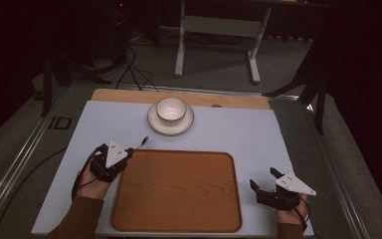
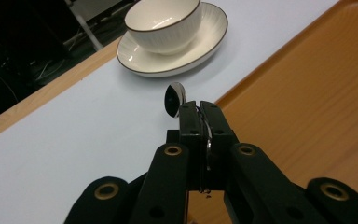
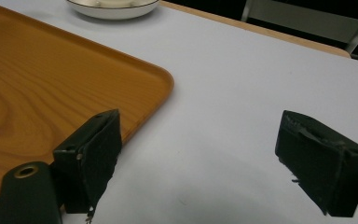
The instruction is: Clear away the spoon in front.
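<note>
Wooden tray (image 1: 176, 191) lies between grippers; left gripper (image 2: 199, 112) clamps a spoon (image 2: 174, 98), right gripper (image 3: 200, 154) fingers spread.

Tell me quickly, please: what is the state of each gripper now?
Left gripper: closed on a spoon.
Right gripper: open, holding nothing, over the table beside the tray.

The room is dim, with dark walls at the back and both sides. A grey floor (image 1: 214, 64) surrounds the table (image 1: 238, 129). Beyond it stands a white metal frame (image 1: 218, 30) on two legs, and black cables (image 1: 129, 64) trail across the floor at left.
</note>
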`<state>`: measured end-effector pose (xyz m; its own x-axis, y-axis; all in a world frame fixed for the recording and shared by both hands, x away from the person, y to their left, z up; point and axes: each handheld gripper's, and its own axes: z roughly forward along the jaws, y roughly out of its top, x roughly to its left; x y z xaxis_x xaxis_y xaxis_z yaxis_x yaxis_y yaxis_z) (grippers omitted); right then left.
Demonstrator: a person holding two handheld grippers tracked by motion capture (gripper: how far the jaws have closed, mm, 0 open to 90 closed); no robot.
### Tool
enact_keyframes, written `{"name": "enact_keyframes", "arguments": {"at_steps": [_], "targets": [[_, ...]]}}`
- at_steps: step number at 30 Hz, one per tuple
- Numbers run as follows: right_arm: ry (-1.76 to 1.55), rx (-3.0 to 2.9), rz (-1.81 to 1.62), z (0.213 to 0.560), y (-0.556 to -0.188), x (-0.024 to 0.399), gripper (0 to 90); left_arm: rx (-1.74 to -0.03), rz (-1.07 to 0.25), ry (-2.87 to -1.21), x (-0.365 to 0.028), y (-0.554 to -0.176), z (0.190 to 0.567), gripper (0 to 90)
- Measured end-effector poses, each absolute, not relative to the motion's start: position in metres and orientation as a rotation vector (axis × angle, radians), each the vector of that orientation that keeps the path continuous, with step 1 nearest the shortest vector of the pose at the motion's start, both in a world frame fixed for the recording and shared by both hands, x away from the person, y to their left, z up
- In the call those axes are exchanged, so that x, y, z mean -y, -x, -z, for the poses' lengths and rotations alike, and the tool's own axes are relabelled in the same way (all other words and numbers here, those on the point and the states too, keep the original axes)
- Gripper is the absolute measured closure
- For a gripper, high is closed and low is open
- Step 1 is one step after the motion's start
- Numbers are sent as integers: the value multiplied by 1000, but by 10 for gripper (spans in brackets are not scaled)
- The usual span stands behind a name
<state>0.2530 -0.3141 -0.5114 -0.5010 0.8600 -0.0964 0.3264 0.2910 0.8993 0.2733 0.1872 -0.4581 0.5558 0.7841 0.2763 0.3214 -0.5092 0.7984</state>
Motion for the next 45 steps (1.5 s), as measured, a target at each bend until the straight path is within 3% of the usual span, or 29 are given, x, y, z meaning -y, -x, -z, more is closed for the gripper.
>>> {"name": "enact_keyframes", "arguments": {"at_steps": [35, 45], "targets": [[-1058, -1976, -1168, 512, -252, 313, 143, -939, -830, -2134, -202, -234, 478, 869], [-1051, -1971, -1170, 511, -251, 313, 142, -953, -923, -2187, -196, -226, 480, 881]]}}
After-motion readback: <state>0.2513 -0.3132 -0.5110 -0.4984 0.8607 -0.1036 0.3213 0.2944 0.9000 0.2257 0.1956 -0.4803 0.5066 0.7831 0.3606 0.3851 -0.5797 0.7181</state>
